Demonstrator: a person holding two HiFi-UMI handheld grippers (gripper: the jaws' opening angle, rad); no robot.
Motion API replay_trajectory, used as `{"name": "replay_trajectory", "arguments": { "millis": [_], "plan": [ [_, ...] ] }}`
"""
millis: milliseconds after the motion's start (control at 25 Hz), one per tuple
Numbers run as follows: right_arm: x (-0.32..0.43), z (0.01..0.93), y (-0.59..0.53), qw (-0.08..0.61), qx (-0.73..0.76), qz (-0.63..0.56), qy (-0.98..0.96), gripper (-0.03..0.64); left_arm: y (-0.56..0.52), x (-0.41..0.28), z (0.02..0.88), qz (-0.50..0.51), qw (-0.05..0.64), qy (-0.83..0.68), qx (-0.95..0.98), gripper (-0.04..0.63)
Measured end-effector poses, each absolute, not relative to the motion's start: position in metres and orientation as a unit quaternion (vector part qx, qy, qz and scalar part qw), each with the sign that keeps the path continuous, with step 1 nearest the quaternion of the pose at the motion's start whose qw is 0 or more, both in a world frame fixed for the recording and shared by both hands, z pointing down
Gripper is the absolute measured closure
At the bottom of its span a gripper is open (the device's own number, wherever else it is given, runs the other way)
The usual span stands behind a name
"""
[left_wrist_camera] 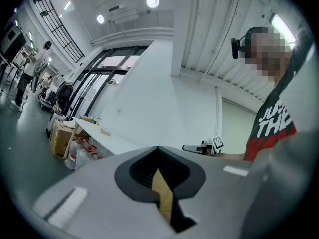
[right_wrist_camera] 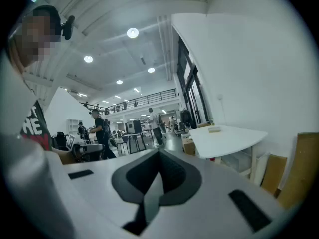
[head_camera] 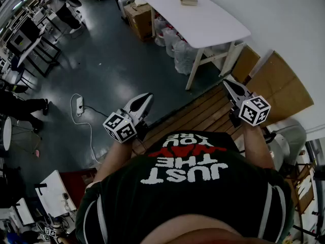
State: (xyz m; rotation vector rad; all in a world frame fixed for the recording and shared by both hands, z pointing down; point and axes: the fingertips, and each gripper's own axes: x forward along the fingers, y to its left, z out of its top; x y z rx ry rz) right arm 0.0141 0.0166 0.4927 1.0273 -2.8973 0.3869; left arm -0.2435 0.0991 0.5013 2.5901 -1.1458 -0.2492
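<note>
Below, dark glossy floor fills the left, with a white power strip (head_camera: 79,104) and its cable lying on it. Cardboard boxes (head_camera: 139,14) and clear plastic bags (head_camera: 177,50) sit packed under and beside the white desk (head_camera: 203,24). Brown cardboard sheets (head_camera: 277,85) lean at the wall on the right. Wooden planking (head_camera: 203,113) runs under the person. Nothing stands between the jaws and the desk, only open air.

The left hand-held gripper (head_camera: 146,97) hangs over the floor at the planking's edge, its jaws together with nothing between them. The right hand-held gripper (head_camera: 227,84) hangs over the planking, near the desk's closest leg, its jaws likewise together and empty. The desk stands ahead of both, apart from them and closer to the right one.

It is a white top with a rounded corner on pale angled legs. A small tan object (head_camera: 189,1) lies on its far part, too small to tell what it is.
</note>
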Motion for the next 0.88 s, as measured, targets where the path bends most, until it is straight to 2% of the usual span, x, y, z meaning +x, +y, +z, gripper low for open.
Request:
{"name": "replay_trajectory", "arguments": {
  "millis": [880],
  "plan": [
    [-0.058, 0.489, 0.015, 0.01, 0.38, 0.119, -0.917, 0.611, 0.087, -0.321, 0.515, -0.091, 0.151, -0.364, 0.915, 0.588]
  ]
}}
